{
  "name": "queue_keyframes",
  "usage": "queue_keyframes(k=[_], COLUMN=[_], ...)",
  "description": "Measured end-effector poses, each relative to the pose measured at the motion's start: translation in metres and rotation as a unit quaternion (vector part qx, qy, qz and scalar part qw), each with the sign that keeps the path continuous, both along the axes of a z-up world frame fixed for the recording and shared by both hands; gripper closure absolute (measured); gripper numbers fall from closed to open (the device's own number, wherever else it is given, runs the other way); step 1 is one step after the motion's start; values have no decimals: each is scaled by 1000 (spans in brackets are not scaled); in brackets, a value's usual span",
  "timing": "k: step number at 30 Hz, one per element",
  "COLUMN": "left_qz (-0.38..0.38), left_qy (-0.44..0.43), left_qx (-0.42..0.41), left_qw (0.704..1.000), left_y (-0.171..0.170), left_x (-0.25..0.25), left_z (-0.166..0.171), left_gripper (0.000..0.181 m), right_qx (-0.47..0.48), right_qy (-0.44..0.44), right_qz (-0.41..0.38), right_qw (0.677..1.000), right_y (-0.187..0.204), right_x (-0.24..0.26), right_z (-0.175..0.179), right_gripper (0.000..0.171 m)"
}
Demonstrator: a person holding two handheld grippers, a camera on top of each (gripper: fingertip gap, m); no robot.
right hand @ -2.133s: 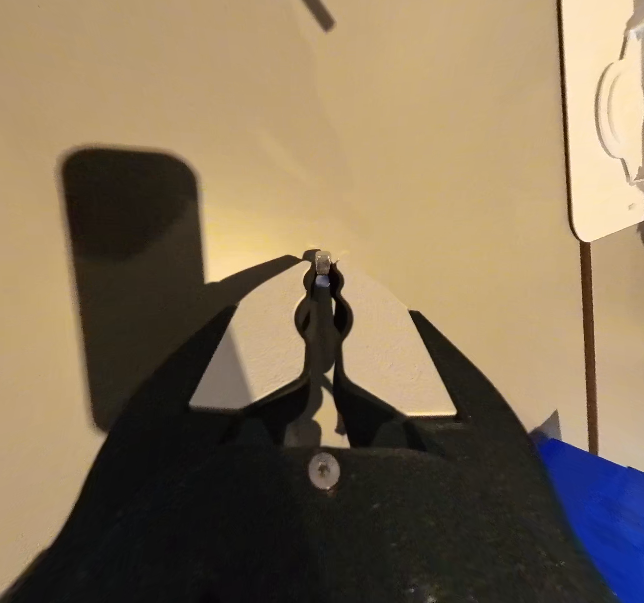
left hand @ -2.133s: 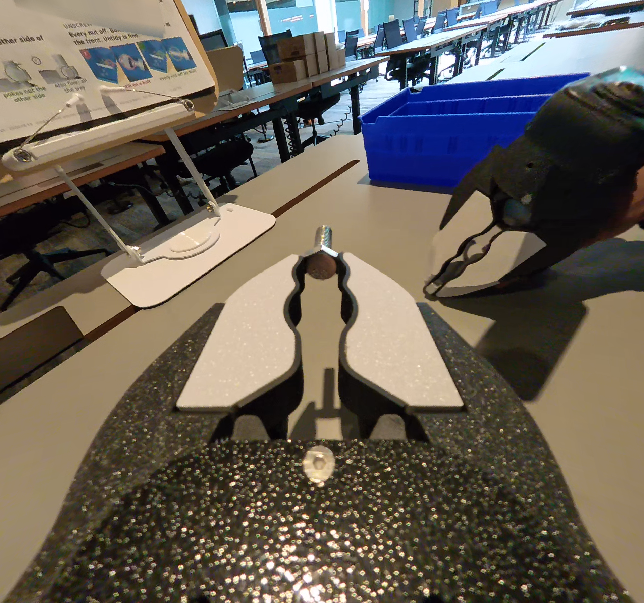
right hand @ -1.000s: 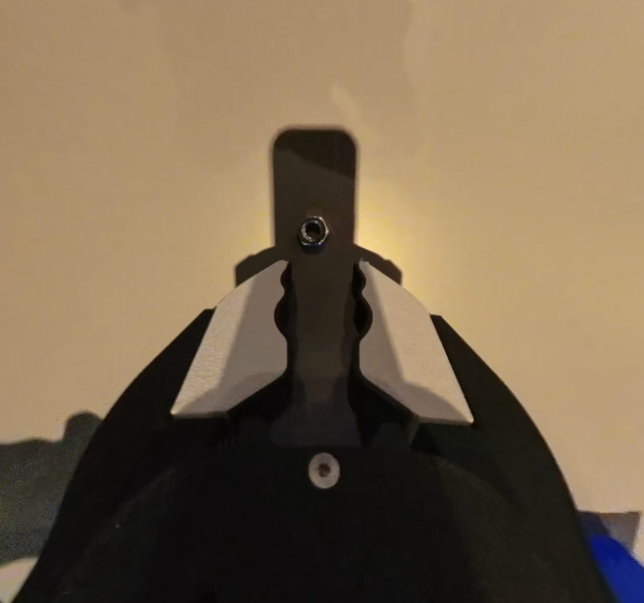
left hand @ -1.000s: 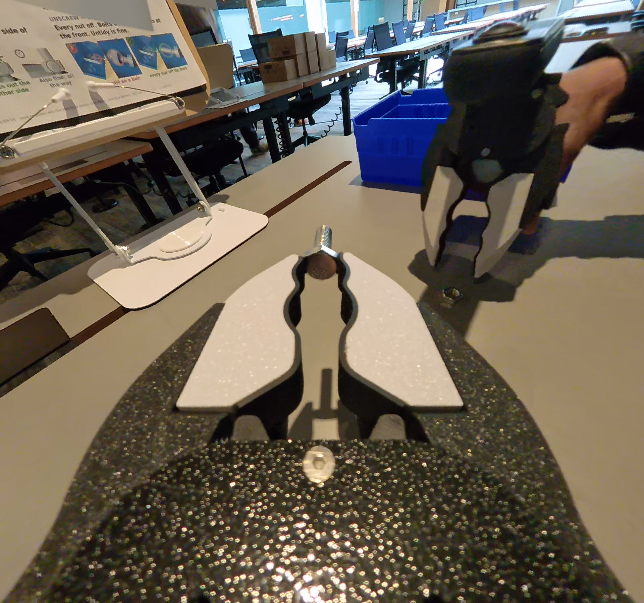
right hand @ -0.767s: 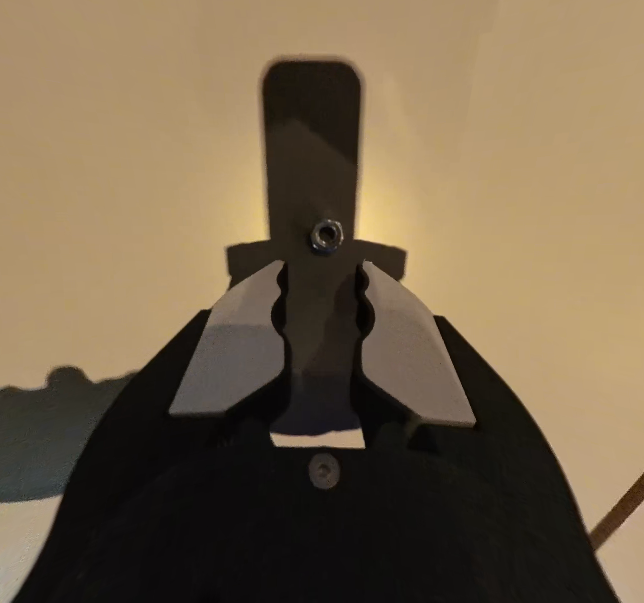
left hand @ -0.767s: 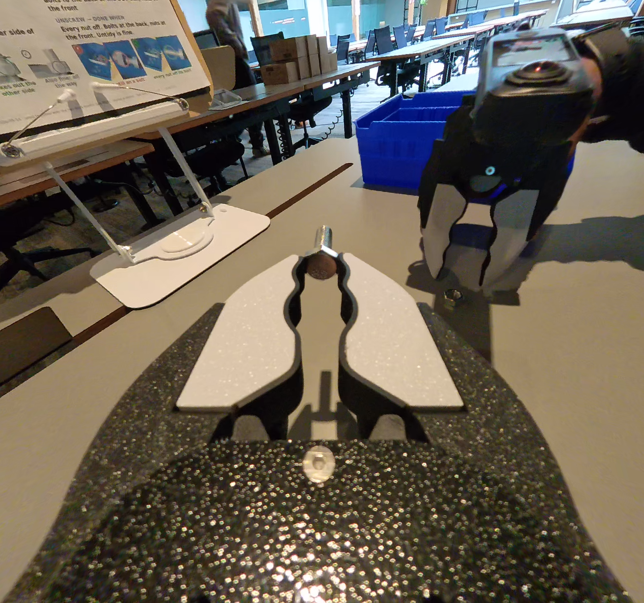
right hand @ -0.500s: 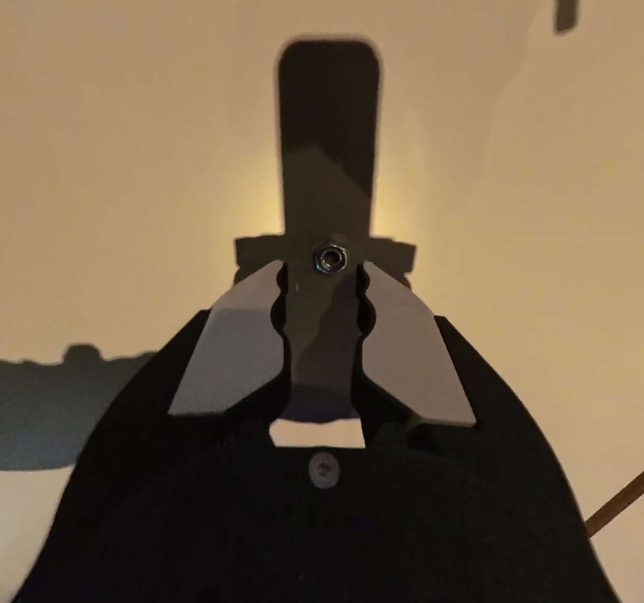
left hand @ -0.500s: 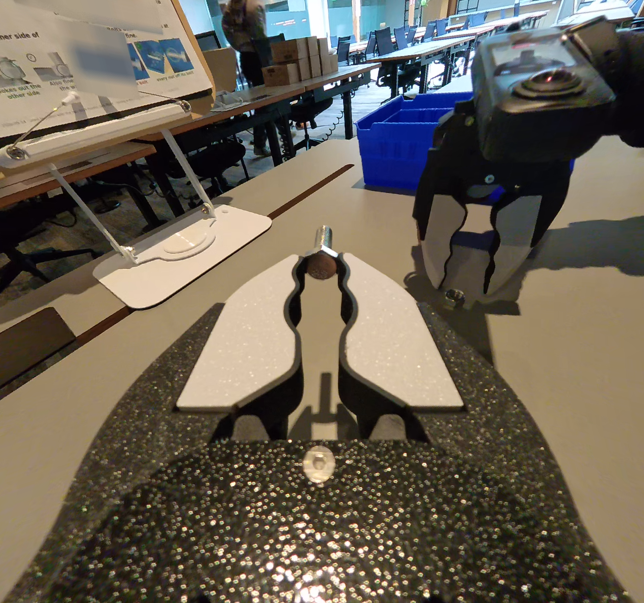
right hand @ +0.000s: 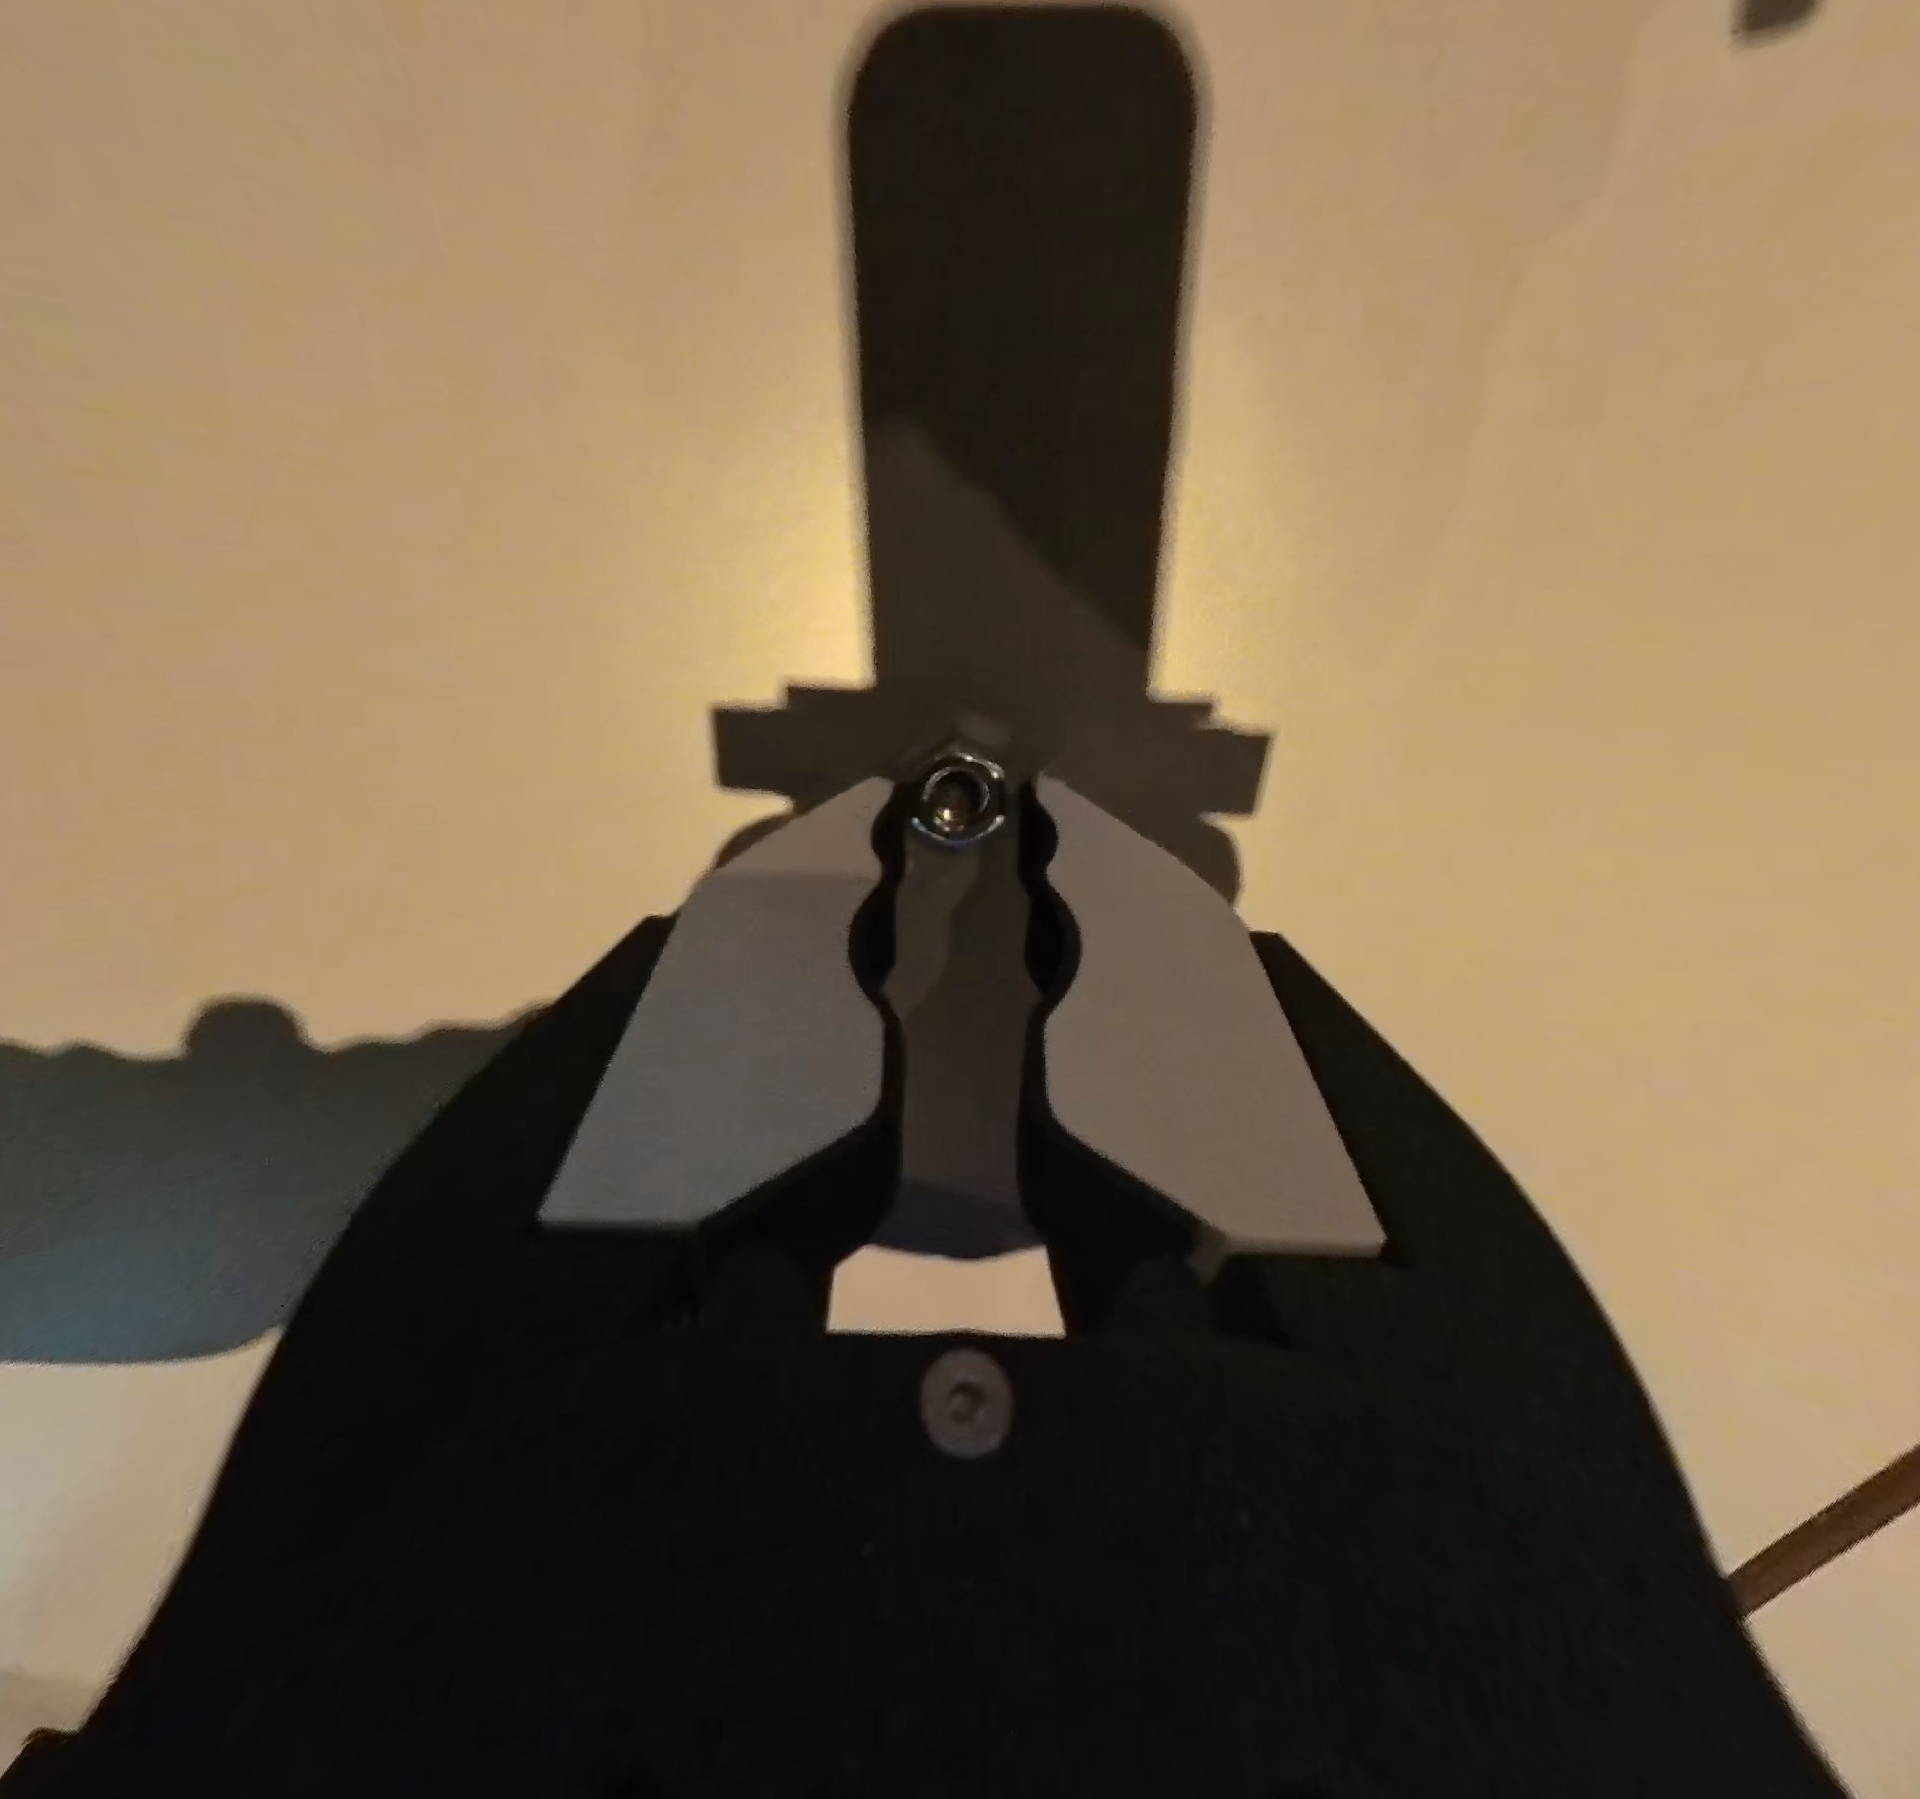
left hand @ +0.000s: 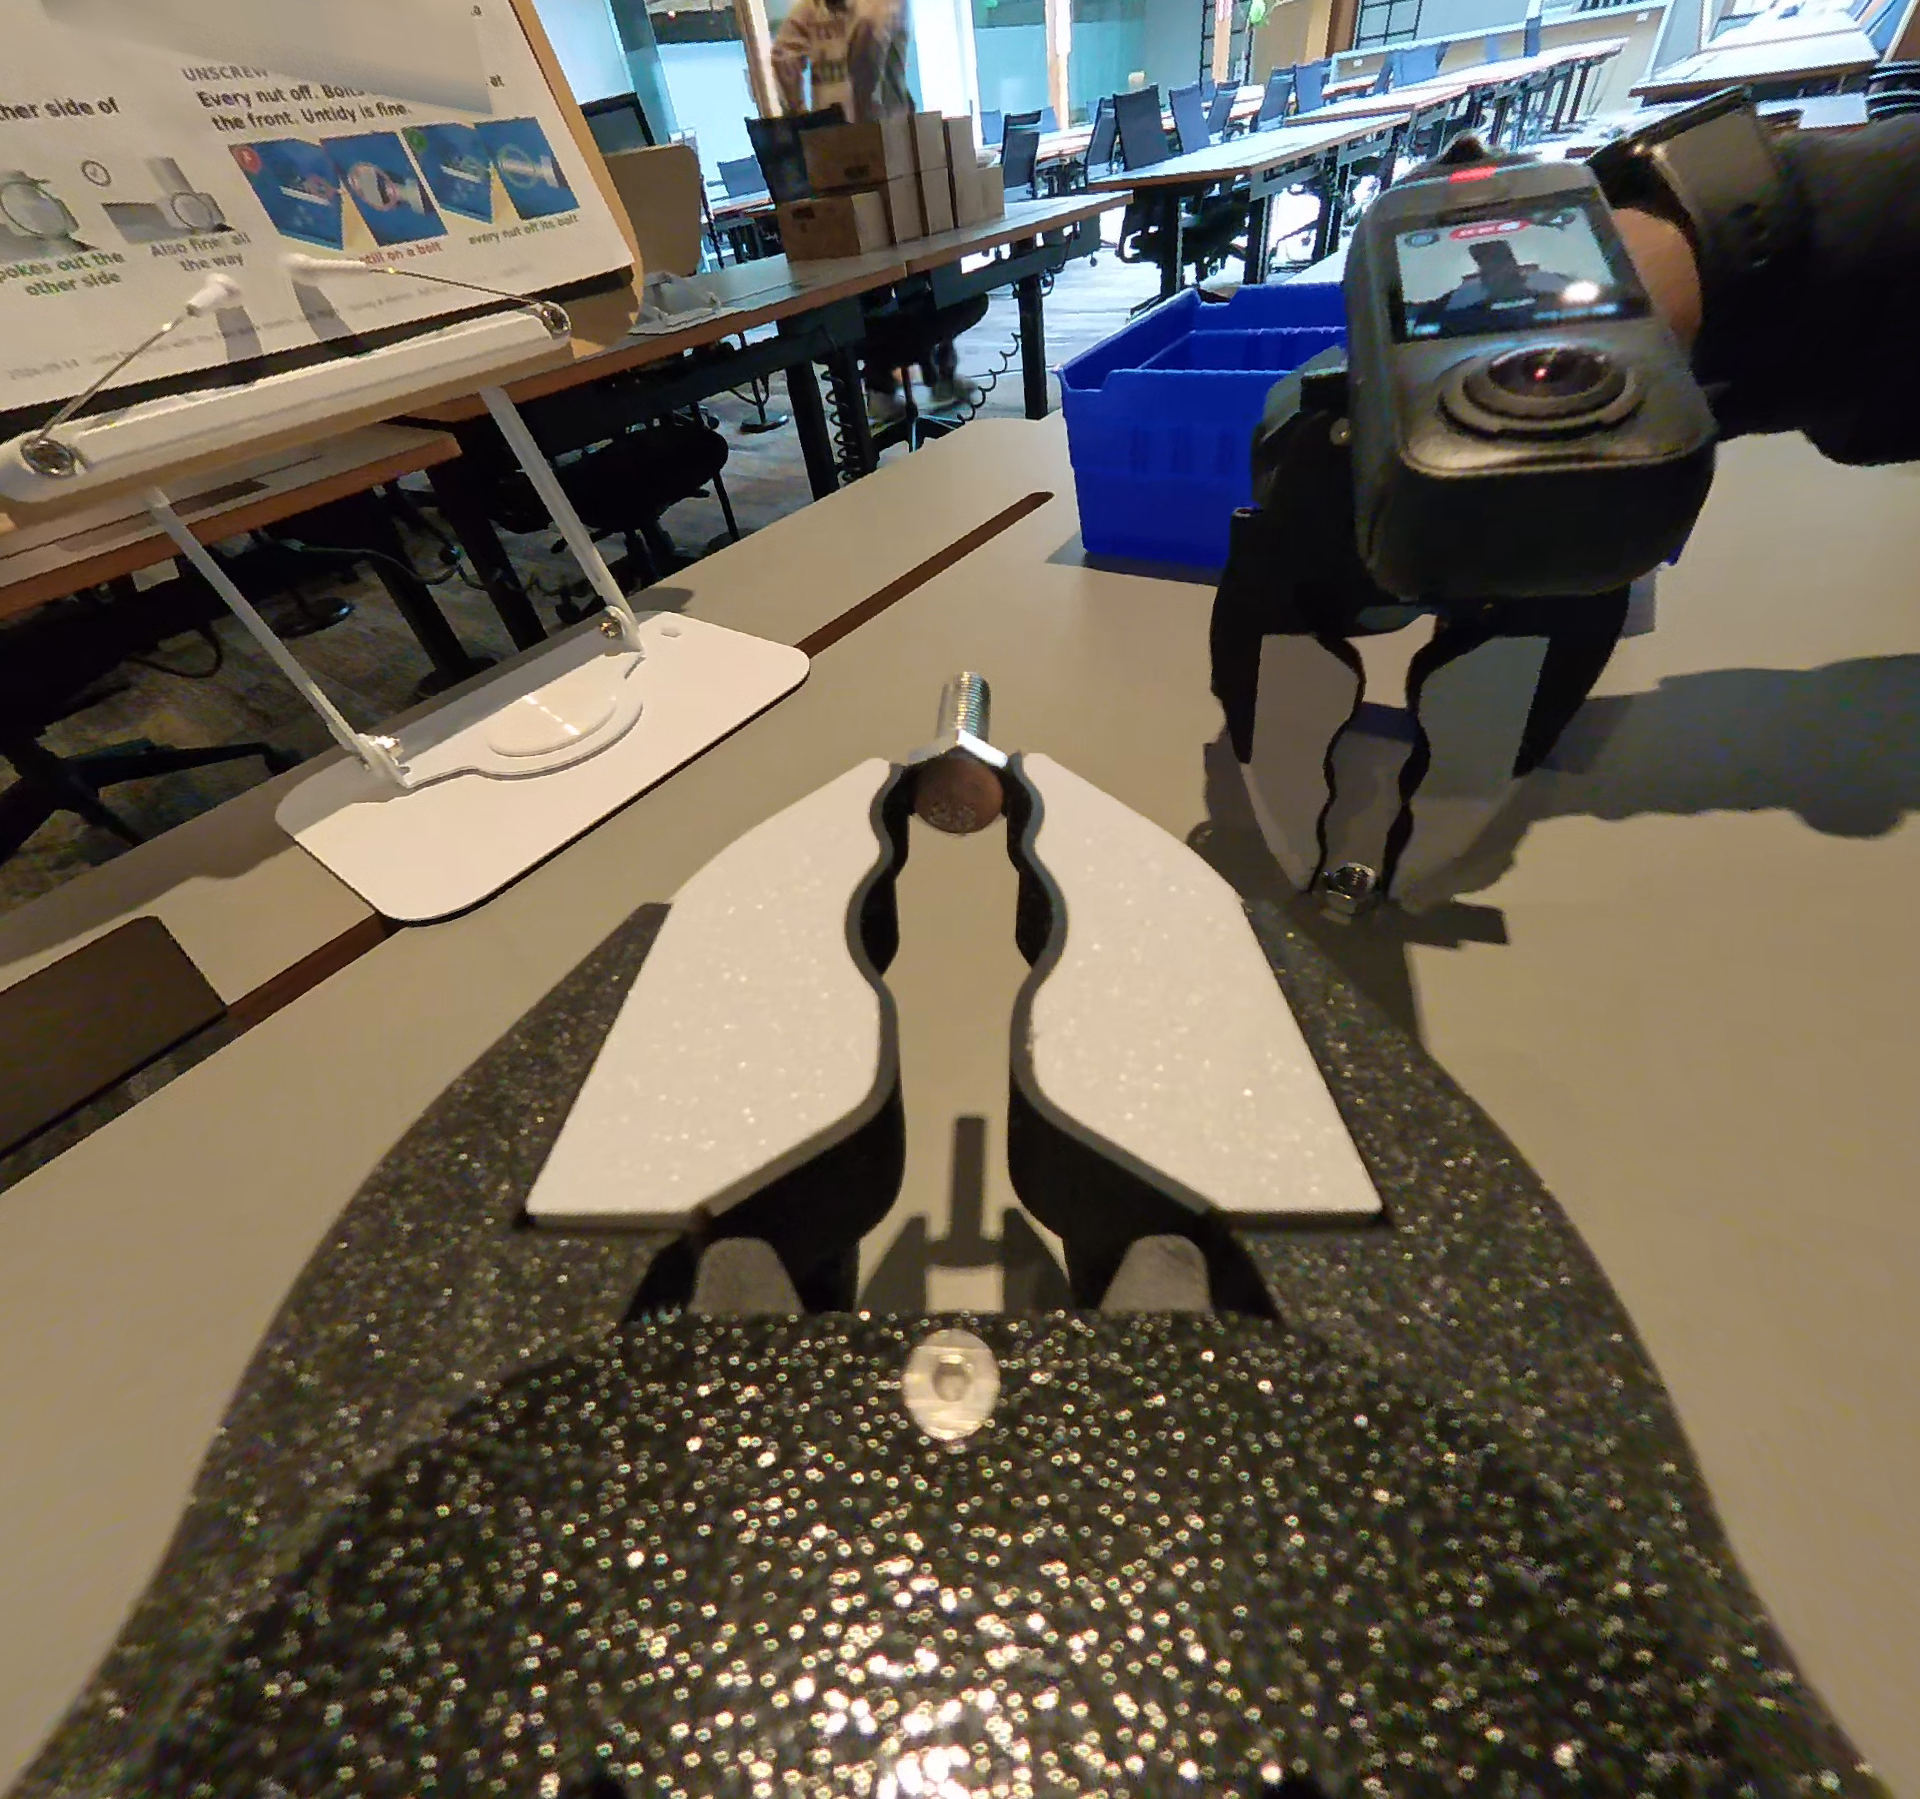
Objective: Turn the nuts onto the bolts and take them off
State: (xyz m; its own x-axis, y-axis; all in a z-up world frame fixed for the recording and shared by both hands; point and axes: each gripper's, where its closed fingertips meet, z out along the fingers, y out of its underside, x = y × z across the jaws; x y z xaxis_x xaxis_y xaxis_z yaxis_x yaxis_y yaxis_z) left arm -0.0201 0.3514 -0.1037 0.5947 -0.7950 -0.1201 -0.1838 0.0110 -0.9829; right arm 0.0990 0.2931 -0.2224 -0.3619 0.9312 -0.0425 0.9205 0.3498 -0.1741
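Observation:
In the left wrist view my left gripper (left hand: pixel 956 781) is shut on the head of a silver bolt (left hand: pixel 963 716). It holds the bolt level, with the threaded end pointing away over the grey table (left hand: pixel 1610 1074). My right gripper (left hand: pixel 1348 889) points down at the table just right of the bolt. Its fingertips close on a small silver hex nut (left hand: pixel 1348 881) that lies flat on the table. In the right wrist view the nut (right hand: pixel 958 802) sits between the tips of the right gripper (right hand: pixel 958 793), with its hole facing the camera.
A blue divided bin (left hand: pixel 1174 461) stands at the back right. A white stand base (left hand: pixel 540 762) holds an instruction board (left hand: pixel 260 139) at the left. A brown seam (left hand: pixel 914 565) runs across the table. A person (left hand: pixel 847 35) stands far off among desks. Spacing between my two grippers at the tips: around 20 cm.
The right gripper set the nut down, opened and lifted, then came down over the nut lying flat. Its fingers have now narrowed onto it. The left gripper and bolt have not moved.

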Motion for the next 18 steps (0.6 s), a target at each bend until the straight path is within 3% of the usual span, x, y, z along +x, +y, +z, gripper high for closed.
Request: queue_keyframes(k=[1, 6, 11, 14, 18], left_qz=[0, -5, -26, -54, -133], left_qy=[0, 2, -2, -35, -97], left_qx=[-1, -2, -10, -21, -65], left_qw=[1000, 1000, 1000, 998, 984], left_y=[0, -1, -5, -9, -22], left_x=[0, 0, 5, 8, 15], left_z=[0, -1, -3, 1, 4], left_gripper=[164, 164, 164, 164, 164], right_qx=[1, 16, 23, -1, -64], right_qy=[-1, 20, 143, 293, 498], right_qz=[-1, -20, -77, -123, -147], right_qw=[1000, 999, 986, 948, 852], right_y=[0, 4, 4, 2, -3], right_x=[0, -1, -19, -42, -58], right_z=[0, -2, 9, 44, 101], right_gripper=[153, 154, 154, 154, 154])
